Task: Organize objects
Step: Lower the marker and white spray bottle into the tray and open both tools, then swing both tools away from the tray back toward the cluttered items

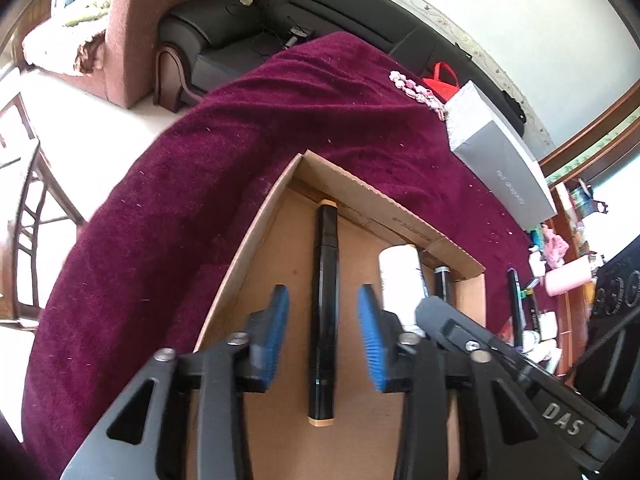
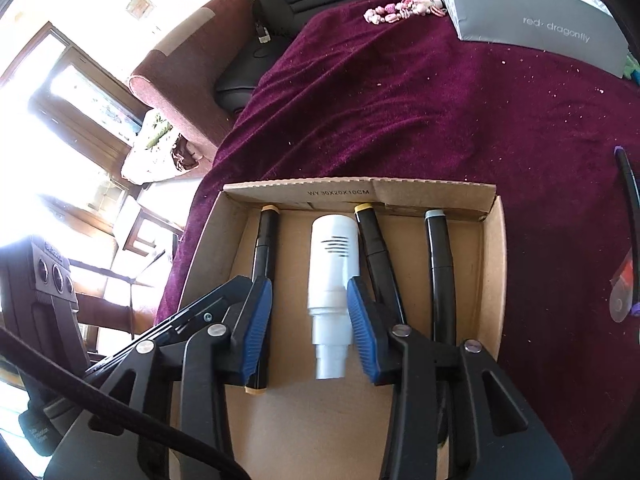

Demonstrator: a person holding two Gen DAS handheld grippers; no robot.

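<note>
Four items lie in a row across the cardboard box [image 2: 494,264], narrow gaps between them; its upright walls close off three sides. Beyond the box, the maroon cloth [image 2: 400,112] lies open as far as the grey carton [image 2: 532,20] and bead string [image 2: 400,10].

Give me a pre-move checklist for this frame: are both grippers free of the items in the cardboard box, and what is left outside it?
1. Left gripper clear of the orange-capped marker: ok, pads stand apart from it.
2. Right gripper clear of the white tube: ok, gaps on both sides.
3. Items lying flat inside the cardboard box: ok, four side by side.
4. Yellow-capped marker aligned: not ok, slanted against the tube.
5. All pens boxed: not ok, purple-capped pen lies on the cloth.
</note>
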